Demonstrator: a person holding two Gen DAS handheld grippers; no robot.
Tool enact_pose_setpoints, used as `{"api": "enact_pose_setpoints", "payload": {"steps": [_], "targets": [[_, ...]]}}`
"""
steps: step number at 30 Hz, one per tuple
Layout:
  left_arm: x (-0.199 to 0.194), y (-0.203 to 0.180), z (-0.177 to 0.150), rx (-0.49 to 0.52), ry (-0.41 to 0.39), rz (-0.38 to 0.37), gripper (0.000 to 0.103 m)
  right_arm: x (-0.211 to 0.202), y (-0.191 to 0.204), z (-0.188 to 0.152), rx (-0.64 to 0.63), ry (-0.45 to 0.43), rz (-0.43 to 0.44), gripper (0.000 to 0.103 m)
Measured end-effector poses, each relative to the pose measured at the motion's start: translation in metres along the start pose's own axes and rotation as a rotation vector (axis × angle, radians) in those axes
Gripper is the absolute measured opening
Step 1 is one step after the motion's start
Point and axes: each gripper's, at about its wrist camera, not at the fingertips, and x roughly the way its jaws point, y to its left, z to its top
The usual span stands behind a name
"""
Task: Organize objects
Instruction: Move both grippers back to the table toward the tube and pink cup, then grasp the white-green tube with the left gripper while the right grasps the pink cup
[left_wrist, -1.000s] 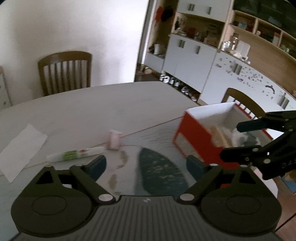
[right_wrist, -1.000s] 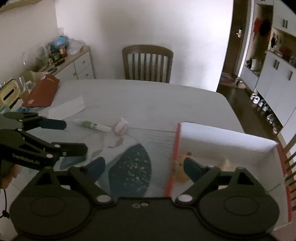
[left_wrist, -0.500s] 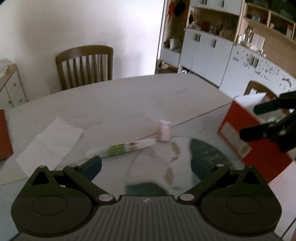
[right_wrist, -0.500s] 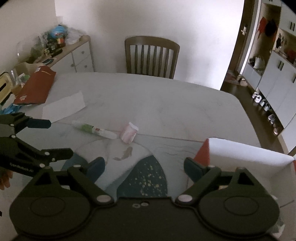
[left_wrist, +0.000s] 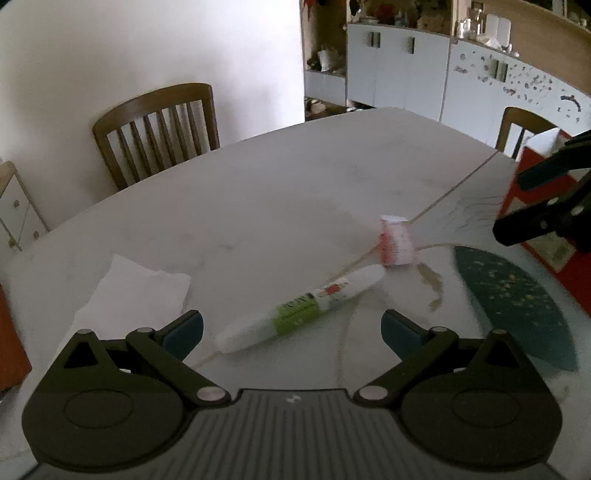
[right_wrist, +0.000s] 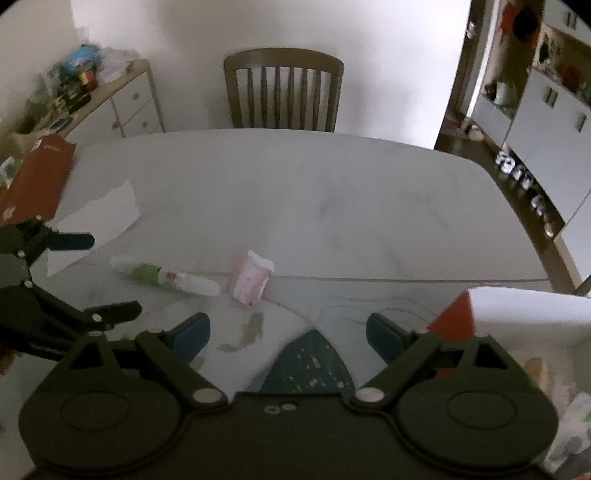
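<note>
My left gripper (left_wrist: 291, 330) and right gripper (right_wrist: 288, 334) are both wide open, holding nothing. The tube (left_wrist: 301, 308) lies mid-table by the little pack (left_wrist: 395, 240) — it could roll away (it's round) if I bump it.

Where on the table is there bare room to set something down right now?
The widest bare patch is the far half of the table, between the wooden chair and the small pink pack. It is crowded nearer: the tube, the paper sheet, the red box and both open grippers.
</note>
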Motion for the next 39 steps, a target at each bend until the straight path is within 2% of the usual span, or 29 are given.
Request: {"api": "enact_pose_setpoints", "payload": {"steps": [13, 25, 30, 32, 39], "targets": [[0.038, 0.005, 0.005, 0.102, 0.039, -0.024, 0.103, 0.053, 0.015, 0.021, 0.086, 0.045, -0.007, 0.088], [0.051, 0.013, 0.006, 0.097, 0.049, -0.045, 0.100, 0.090, 0.023, 0.037, 0.151, 0.103, -0.022, 0.085], [0.048, 0.012, 0.002, 0.082, 0.040, -0.075, 0.088, 0.101, 0.020, 0.038, 0.174, 0.133, -0.044, 0.083], [0.046, 0.009, 0.001, 0.082, 0.035, -0.097, 0.075, 0.104, 0.019, 0.037, 0.181, 0.141, -0.045, 0.081], [0.039, -0.005, 0.000, 0.123, 0.030, -0.125, 0.047, 0.102, 0.017, 0.036, 0.180, 0.134, -0.042, 0.071]]}}
